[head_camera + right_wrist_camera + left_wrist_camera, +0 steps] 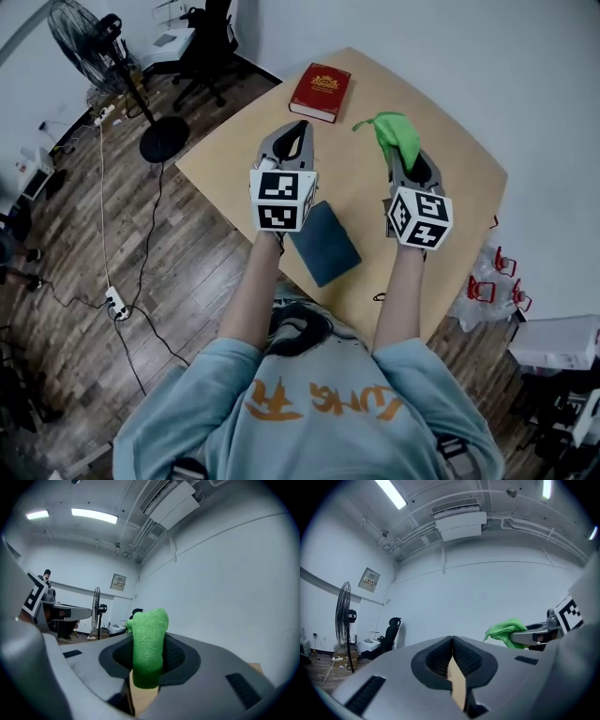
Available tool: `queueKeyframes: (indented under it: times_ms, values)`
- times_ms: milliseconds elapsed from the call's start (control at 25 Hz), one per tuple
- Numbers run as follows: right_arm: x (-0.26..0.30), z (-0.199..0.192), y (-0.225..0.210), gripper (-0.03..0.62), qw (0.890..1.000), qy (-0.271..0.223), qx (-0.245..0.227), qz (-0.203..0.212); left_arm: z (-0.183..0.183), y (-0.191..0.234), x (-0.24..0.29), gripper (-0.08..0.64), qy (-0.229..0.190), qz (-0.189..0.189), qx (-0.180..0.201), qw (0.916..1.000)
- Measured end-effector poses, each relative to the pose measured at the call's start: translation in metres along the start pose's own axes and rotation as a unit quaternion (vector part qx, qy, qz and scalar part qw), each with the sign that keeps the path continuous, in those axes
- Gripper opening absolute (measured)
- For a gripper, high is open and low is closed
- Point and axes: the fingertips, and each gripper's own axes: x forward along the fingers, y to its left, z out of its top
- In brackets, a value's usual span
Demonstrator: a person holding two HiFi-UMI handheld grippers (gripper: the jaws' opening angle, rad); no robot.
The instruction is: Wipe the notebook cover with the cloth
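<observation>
**A:** What does the room look like?

**B:** A pale wooden table (450, 178) stands on a dark plank floor (187, 272), with white walls around it. A pedestal fan (94, 37) and an office chair (208, 33) are in the far corner. A red book (321, 91) lies at the table's far end.

**A:** And which way does the notebook lie?

**B:** The dark teal notebook (326, 246) lies flat near the table edge on the person's side. Its long axis runs on a diagonal. One short end points toward the left gripper (298, 127), the other back toward the person and to the right.

**A:** Where is it relative to the grippers?

**B:** It lies between the two forearms, nearer the person than either gripper's tips. In the head view, the left gripper's marker cube overlaps its far corner. Neither gripper touches it.

**A:** What are the jaws doing?

**B:** The left gripper's jaws are pressed together with nothing between them. The right gripper (403, 155) is clamped on the green cloth (394, 131), which sticks up from between the pads as a folded wad — well apart from the notebook cover.
</observation>
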Motion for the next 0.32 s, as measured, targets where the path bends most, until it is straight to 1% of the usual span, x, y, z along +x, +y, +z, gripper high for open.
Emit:
queueKeyframes:
  times_ms: [160,320]
  values:
    - [0.002,0.007,0.008,0.107,1.000,-0.001,-0.026,-0.016,0.012,-0.008,-0.012,0.018,-0.007,-0.036,0.004,0.9993]
    - [0.000,0.012,0.018,0.107,0.999,-0.014,-0.031,-0.034,0.016,-0.008,-0.024,0.018,-0.007,-0.041,0.014,0.9990]
